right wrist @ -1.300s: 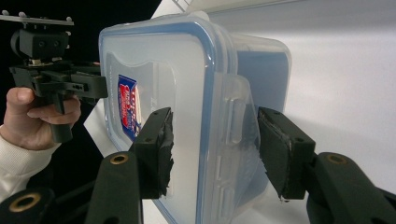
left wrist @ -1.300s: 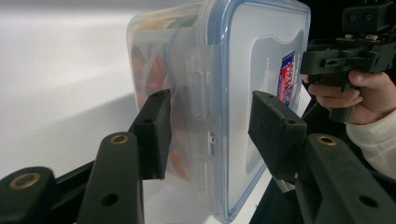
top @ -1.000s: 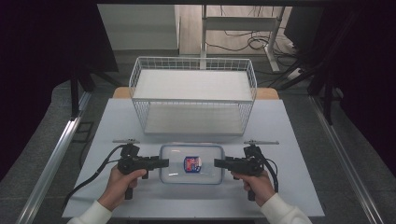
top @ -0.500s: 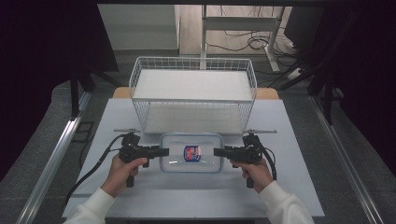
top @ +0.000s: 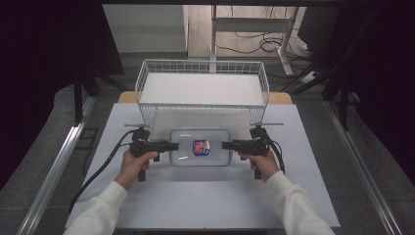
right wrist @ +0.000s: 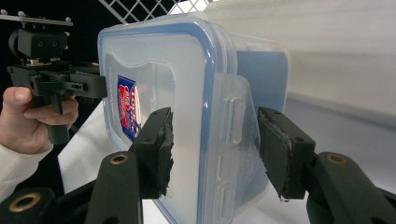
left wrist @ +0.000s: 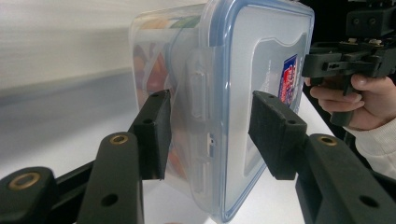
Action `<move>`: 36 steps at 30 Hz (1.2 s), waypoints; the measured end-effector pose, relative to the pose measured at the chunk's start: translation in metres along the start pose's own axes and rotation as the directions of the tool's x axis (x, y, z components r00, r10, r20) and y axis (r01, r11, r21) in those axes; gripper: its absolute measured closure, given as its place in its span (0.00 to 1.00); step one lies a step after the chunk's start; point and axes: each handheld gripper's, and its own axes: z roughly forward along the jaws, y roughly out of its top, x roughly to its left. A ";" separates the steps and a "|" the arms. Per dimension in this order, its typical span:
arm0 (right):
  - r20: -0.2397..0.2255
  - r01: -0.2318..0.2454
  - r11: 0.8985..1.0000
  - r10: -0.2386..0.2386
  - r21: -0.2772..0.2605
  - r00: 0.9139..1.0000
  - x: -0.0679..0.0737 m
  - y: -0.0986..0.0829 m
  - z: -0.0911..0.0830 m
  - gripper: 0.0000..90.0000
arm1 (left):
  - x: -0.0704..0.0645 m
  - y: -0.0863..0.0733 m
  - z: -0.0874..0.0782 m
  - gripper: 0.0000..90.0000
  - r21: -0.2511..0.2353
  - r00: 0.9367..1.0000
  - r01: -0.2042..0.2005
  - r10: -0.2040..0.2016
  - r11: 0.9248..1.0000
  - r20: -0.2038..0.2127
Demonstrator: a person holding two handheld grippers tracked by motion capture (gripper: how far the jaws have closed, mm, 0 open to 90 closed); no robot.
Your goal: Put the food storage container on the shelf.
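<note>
Now, container: a clear plastic lidded container [top: 200, 147] with a blue-rimmed snap lid and a red-and-blue label sits flat on the white tabletop [top: 205, 200], just in front of the wire basket [top: 203, 88].
Contents: something colourful shows through the wall in the left gripper view [left wrist: 154, 60]; what it is I cannot tell.
Handling: I'd judge it stiff and fairly light, but the smooth plastic looks slippery, and the lid could flex if squeezed in the middle.
Where to hold: the two short ends, over the side latch flaps [right wrist: 233, 126], look like the firmest bite.
Left gripper: the left gripper [top: 169, 146] comes in from the container's left end; its fingers [left wrist: 154, 130] straddle the latch edge with a gap visible on both sides, so spread apart and not clamped.
Right gripper: the right gripper [top: 230, 145] mirrors it at the right end; its fingers [right wrist: 156, 144] bracket the lid rim and flap, parted, one pad close to the lid face, the other apart.
Hands: a hand [top: 131, 167] in a white sleeve behind each tool.
Next call: both need to close evenly before any lift.
</note>
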 end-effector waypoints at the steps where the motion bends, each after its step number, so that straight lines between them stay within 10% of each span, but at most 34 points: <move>1: 0.000 0.000 1.000 0.000 0.000 1.000 0.000 0.000 0.000 0.52 | 0.000 0.000 0.000 0.55 0.000 1.000 0.000 0.000 1.000 0.000; 36: 0.077 -0.128 0.988 0.135 -0.082 0.988 -0.034 0.010 0.025 0.48 | 0.033 0.018 0.037 0.52 -0.054 0.994 0.111 -0.112 0.992 -0.009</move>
